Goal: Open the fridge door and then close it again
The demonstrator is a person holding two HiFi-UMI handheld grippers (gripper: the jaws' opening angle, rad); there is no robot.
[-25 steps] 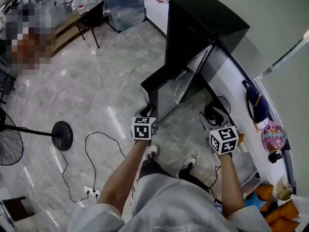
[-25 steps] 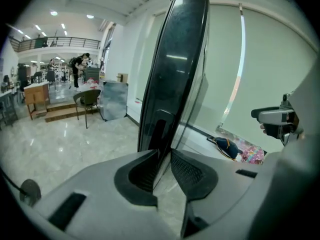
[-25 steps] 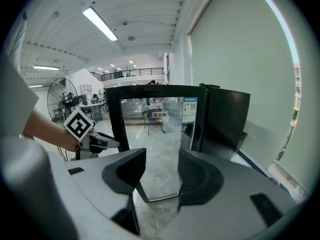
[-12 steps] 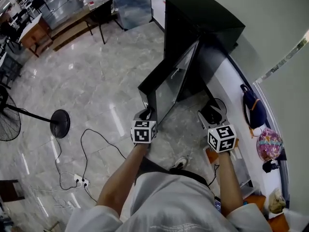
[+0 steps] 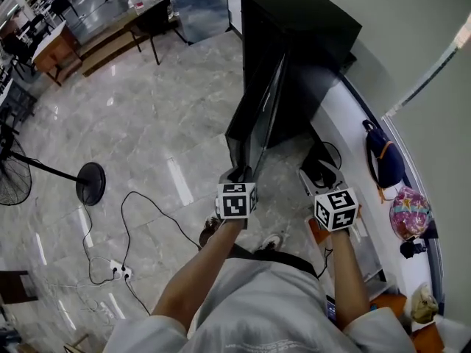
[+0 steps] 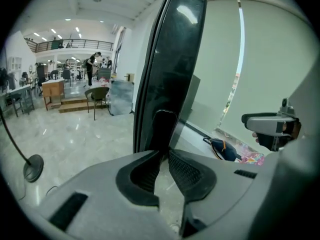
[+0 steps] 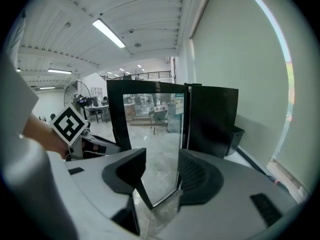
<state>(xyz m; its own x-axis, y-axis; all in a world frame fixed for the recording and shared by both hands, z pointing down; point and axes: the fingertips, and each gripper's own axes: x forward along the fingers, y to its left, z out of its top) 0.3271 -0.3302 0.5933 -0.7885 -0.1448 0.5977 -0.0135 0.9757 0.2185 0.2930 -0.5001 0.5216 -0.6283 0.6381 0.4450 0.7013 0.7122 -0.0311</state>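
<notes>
Black fridge (image 5: 294,28): its glass door (image 5: 259,116) stands ajar. Your left gripper (image 5: 237,175), at the door's free edge, has just been closing its 2 jaws; only floor (image 6: 159,184) shows in the slit between them. Your right gripper (image 5: 321,179), right of the door, is released and empty. Sign (image 7: 161,108) behind the glass: unreadable.

Head view looks down; gripper views face the fridge (image 5: 302,20).

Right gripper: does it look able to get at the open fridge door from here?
Probably yes. The right gripper, jaws apart and empty, points at the inner glass side of the fridge door, which stands ajar. Only floor shows between them.
</notes>
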